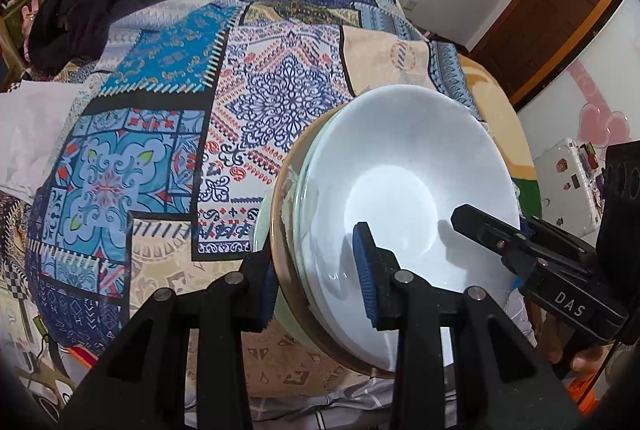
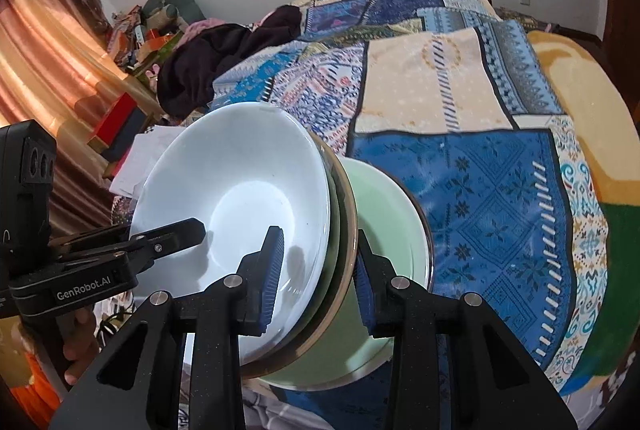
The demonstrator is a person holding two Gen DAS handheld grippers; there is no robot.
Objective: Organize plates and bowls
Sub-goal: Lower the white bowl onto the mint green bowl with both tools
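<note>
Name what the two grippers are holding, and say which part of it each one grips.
A nested stack of dishes, white bowl on top: the left gripper and right gripper each clamp its rim, on opposite sides.

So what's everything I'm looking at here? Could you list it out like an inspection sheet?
Surface: a bed under a patchwork quilt in blue, cream and red.
Job's things: a nested stack, a white bowl on top, a glass dish and a tan-rimmed dish under it, a green bowl at the bottom; the stack is tilted.
Clutter: dark clothes heaped at the far end of the bed.
Grippers: left gripper and right gripper each clamp the stack's rim, from opposite sides.
Cables: a thin cord on the floor at the lower left, left wrist view.
Surroundings: curtain, white wall, brown door, boxes and toys by the wall.
</note>
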